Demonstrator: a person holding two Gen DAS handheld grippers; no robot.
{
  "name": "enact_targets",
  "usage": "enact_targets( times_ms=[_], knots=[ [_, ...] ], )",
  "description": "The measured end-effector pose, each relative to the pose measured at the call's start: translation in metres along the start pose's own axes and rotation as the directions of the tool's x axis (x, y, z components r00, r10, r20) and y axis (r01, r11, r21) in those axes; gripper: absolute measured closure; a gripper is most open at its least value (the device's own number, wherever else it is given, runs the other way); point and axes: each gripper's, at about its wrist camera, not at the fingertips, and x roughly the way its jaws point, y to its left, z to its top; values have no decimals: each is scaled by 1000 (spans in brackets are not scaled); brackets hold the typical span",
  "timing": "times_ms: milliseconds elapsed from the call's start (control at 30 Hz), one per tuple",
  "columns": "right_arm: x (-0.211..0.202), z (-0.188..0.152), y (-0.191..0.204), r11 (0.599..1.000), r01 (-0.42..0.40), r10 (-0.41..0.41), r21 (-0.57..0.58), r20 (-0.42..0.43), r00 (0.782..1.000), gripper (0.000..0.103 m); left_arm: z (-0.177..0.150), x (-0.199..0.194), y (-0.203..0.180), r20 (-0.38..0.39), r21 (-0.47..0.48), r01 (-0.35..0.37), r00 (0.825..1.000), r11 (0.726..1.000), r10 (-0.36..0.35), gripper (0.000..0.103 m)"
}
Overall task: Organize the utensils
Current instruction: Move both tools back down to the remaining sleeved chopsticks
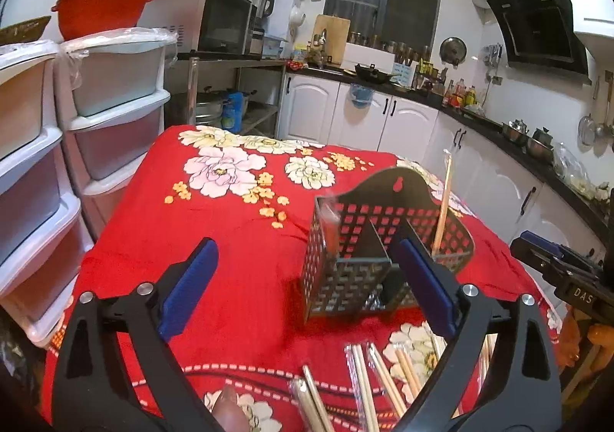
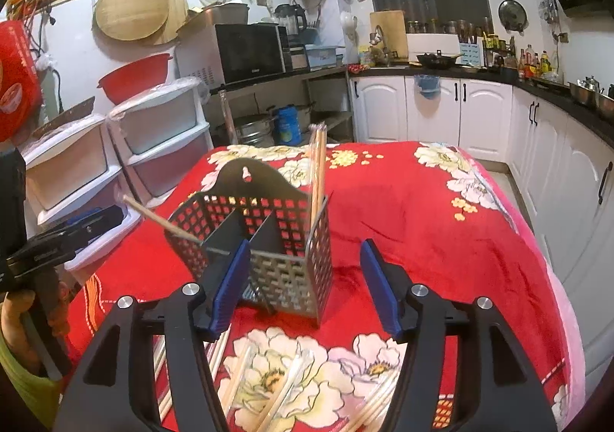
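A dark perforated metal utensil holder (image 1: 378, 251) with several compartments stands on the red flowered tablecloth (image 1: 238, 259); it also shows in the right wrist view (image 2: 264, 240). Chopsticks (image 1: 443, 201) stand in one end compartment, seen upright in the right wrist view (image 2: 318, 171), and another stick (image 2: 161, 219) leans out of the other end. Loose wrapped chopsticks (image 1: 364, 386) lie on the cloth near me, also in the right wrist view (image 2: 276, 393). My left gripper (image 1: 307, 286) is open and empty before the holder. My right gripper (image 2: 303, 282) is open and empty, close to the holder's front.
White plastic drawer units (image 1: 76, 132) stand to the left of the table. Kitchen cabinets (image 1: 383, 117) and a cluttered counter run behind and to the right. The other gripper shows at the right edge of the left wrist view (image 1: 556, 263).
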Motion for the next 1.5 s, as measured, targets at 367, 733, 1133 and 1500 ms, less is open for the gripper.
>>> enact_targets(
  times_ms=[367, 733, 1133, 1500],
  knots=[
    [-2, -27, 3, 1000, -8, 8, -6, -51, 999, 44, -30, -9, 8, -51, -25, -11, 999, 1000, 10, 15],
    [5, -53, 0, 1000, -13, 12, -8, -126, 992, 44, -68, -2, 16, -160, -37, 10, 987, 999, -15, 18],
    [16, -78, 2, 999, -30, 26, -16, -209, 978, 44, -96, 13, 6, -264, -18, 52, 963, 998, -55, 44],
    [31, -91, 7, 998, -57, 47, -29, -278, 959, 44, -105, 40, -1, -363, -10, 87, 928, 996, -85, 78]
  ],
)
